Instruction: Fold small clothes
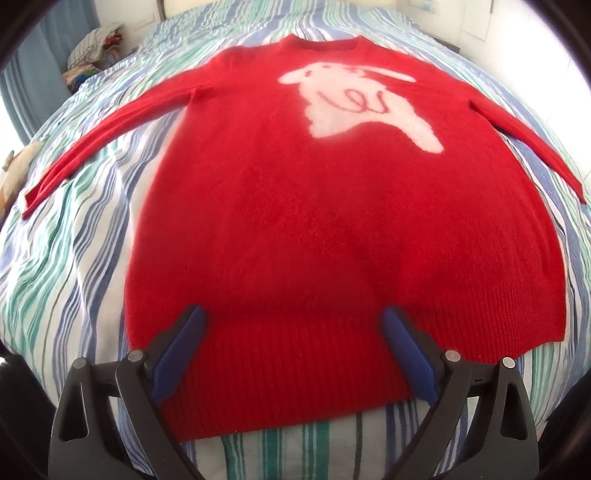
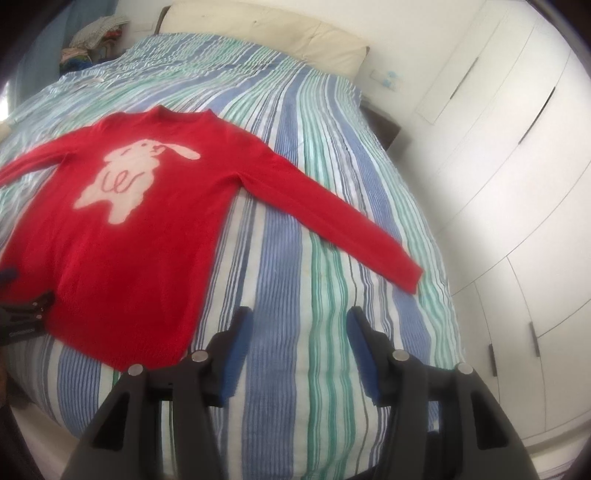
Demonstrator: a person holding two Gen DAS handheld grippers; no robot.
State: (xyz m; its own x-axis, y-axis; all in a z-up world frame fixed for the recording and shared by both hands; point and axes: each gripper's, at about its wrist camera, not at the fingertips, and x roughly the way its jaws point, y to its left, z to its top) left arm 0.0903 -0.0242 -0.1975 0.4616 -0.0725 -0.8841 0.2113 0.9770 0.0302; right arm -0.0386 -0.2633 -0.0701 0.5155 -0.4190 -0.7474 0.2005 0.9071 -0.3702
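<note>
A red sweater (image 1: 295,221) with a white rabbit figure (image 1: 354,99) lies flat and face up on the striped bed, both sleeves spread out. My left gripper (image 1: 291,314) is open over the ribbed bottom hem, its blue pads (image 1: 181,350) on either side of the hem's middle, holding nothing. In the right wrist view the sweater (image 2: 122,229) lies to the left, its right sleeve (image 2: 332,225) stretched toward the bed's edge. My right gripper (image 2: 299,314) is open and empty over bare bedspread, right of the hem. The left gripper (image 2: 22,314) shows at the left edge.
The bed has a blue, green and white striped cover (image 2: 295,147) and a cream pillow (image 2: 266,29) at the head. A pile of clothes (image 2: 96,37) sits beyond the bed's far left. White wardrobe doors (image 2: 498,166) stand along the right side.
</note>
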